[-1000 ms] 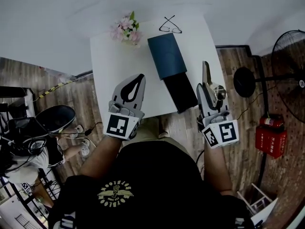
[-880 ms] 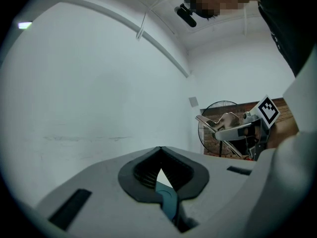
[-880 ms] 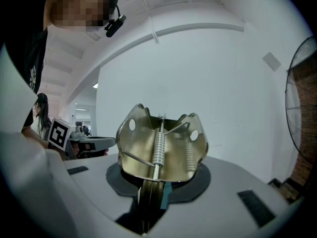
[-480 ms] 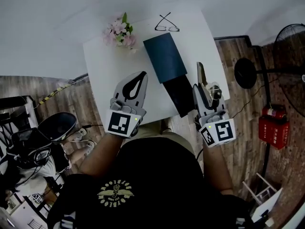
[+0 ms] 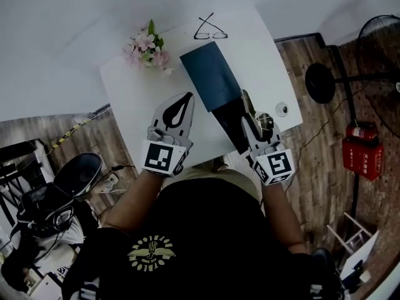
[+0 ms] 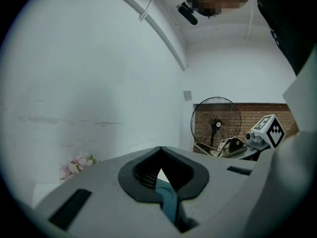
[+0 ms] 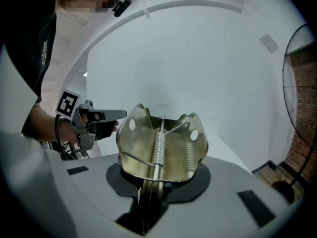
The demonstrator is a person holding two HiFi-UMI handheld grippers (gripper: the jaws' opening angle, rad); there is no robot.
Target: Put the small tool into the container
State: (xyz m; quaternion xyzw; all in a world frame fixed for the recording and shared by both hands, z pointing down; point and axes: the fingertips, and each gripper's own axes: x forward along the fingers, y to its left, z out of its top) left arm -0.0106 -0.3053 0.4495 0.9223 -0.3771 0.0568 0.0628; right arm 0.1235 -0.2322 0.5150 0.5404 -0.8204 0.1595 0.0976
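The small tool (image 7: 161, 145) is a brass-coloured metal spring clip. My right gripper (image 7: 148, 202) is shut on its thin end, and the winged end stands up. In the head view the right gripper (image 5: 250, 120) holds the tool (image 5: 245, 102) over the near end of the black open box (image 5: 232, 119). A dark blue lid (image 5: 211, 75) lies across that box's far part. My left gripper (image 5: 186, 97) rests over the white table (image 5: 134, 99), left of the box. Its jaws (image 6: 159, 175) meet at the tips with nothing between them.
Pink flowers (image 5: 147, 47) and a pair of glasses (image 5: 209, 30) lie at the table's far side. A small round object (image 5: 282, 109) sits near the right edge. A standing fan (image 5: 381, 36) and a red fire extinguisher (image 5: 359, 158) are on the floor to the right.
My right gripper has carried the tool leftward, from the table's right edge to over the black box. The left gripper has hardly moved.
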